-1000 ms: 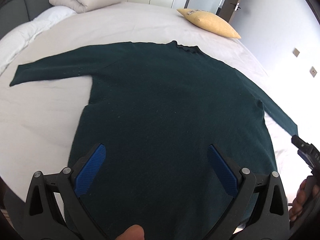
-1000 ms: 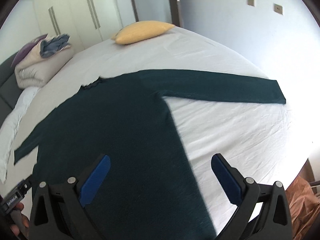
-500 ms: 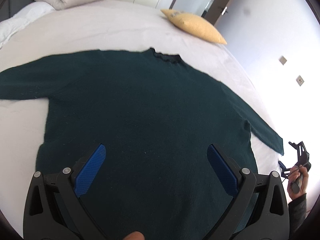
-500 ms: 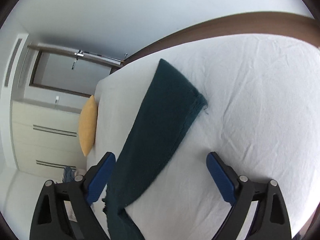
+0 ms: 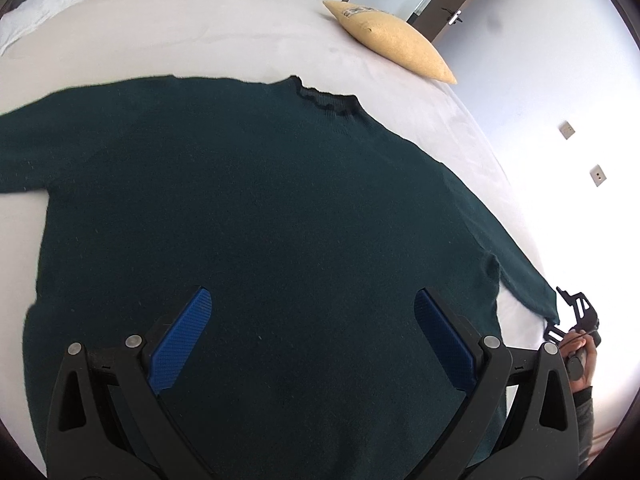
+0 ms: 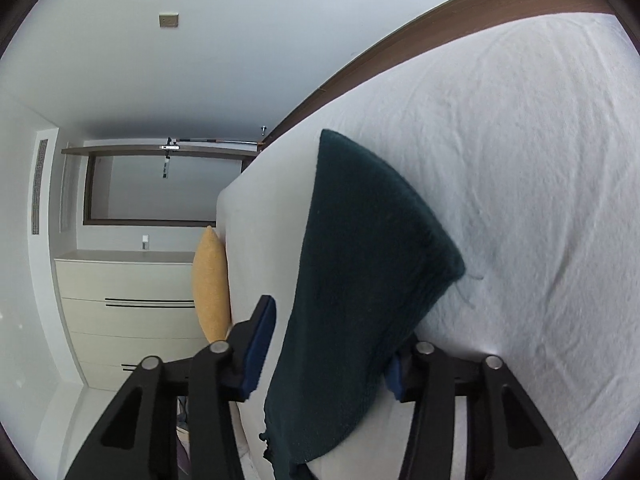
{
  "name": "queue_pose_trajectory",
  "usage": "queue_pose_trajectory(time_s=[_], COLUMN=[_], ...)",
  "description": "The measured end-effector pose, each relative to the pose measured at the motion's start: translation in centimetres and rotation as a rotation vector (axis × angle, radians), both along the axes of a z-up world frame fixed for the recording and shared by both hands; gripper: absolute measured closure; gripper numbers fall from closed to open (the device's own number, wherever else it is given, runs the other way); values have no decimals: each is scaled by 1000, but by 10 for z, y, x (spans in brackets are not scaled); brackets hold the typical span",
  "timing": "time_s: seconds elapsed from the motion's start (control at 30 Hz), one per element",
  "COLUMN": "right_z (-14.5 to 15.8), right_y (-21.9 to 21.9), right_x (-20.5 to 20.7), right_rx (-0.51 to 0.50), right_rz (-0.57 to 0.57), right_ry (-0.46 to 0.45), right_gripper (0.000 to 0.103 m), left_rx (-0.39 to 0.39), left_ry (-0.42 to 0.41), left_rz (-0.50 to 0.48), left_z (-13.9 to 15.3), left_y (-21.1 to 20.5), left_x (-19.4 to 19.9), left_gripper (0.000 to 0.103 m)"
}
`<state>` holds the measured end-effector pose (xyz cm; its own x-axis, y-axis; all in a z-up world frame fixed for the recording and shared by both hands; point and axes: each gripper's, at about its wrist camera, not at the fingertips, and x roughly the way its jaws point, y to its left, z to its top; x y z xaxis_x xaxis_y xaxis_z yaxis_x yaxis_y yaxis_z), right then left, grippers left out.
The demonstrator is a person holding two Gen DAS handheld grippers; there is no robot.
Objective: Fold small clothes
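The dark green sweater (image 5: 260,220) lies flat on the bed (image 5: 224,36), left tongs (image 5: 312,344) spread above its hem. The right tongs (image 6: 328,354) straddle the sleeve cuff (image 6: 372,248), not yet pinching; closing on it and carrying the sleeve across the body looks next.

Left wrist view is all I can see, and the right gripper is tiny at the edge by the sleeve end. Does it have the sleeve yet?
Observer: Not gripped. In the right wrist view the sleeve lies between the right gripper's fingers, jaws partly closed.
Operator: Any contact?
Observer: A strip of white sheet shows between one blue pad and the fabric; the other pad is mostly hidden behind the sleeve.
Operator: Where is the cuff?
Observer: The cuff lies on the sheet beyond the fingertips, with what looks like a loose thread at its corner.
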<state>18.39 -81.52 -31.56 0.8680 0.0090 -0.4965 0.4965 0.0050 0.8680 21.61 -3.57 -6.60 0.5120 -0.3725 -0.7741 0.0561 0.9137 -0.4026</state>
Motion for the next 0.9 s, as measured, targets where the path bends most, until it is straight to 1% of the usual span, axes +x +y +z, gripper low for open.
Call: queue_pose_trajectory(time_s=[0.03, 0.07, 0.13, 0.2, 0.23, 0.3, 0.37, 0.43, 0.5, 0.53, 0.6, 0.67, 0.7, 0.77, 0.83, 0.9], right_z=[-2, -2, 3, 15, 27, 53, 79, 102, 120, 123, 121, 110, 103, 92, 86, 82], right_y=[-6, -5, -1, 11, 18, 38, 74, 124, 196, 233, 299, 345, 364, 381, 398, 408], right_x=[-5, -2, 3, 12, 19, 44, 77, 114, 147, 159, 177, 187, 190, 198, 201, 204], right_rx=[-13, -27, -77, -147, -198, -315, -431, -558, -726, -801, -898, -976, -995, -1006, -1022, -1046], right_rz=[5, 11, 23, 37, 55, 116, 229, 368, 560, 657, 811, 907, 943, 990, 1019, 1032], right_ry=[8, 21, 65, 110, 128, 157, 157, 145, 132, 112, 89, 99, 104, 115, 131, 147], right_gripper=[72, 77, 82, 84, 86, 88, 88, 89, 91, 92, 93, 93, 93, 93, 93, 93], left_rx=[14, 24, 27, 14, 4, -37, -95, -164, -245, -278, -332, -402, -449, -521, -553, -583], left_ry=[-5, -9, -22, -29, -23, -19, -23, -16, -14, -15, -4, 39, 86, 134, 172, 209], left_rz=[-1, -3, -15, -30, -35, -46, -59, -59, -77, -83, -110, -143, -174, -212, -243, -241], left_z=[1, 2, 4, 6, 7, 10, 14, 18, 20, 21, 22, 18, 14, 9, 4, -2], left_y=[-1, -2, -4, -5, -6, -4, -2, 0, 1, 1, -3, -9, -14, -24, -34, -42], left_x=[2, 4, 9, 15, 21, 29, 41, 55, 69, 77, 90, 104, 113, 122, 133, 144], left_gripper=[0, 0, 0, 0, 0, 0, 0, 0, 0, 0, 0, 1, 2, 2, 2, 2])
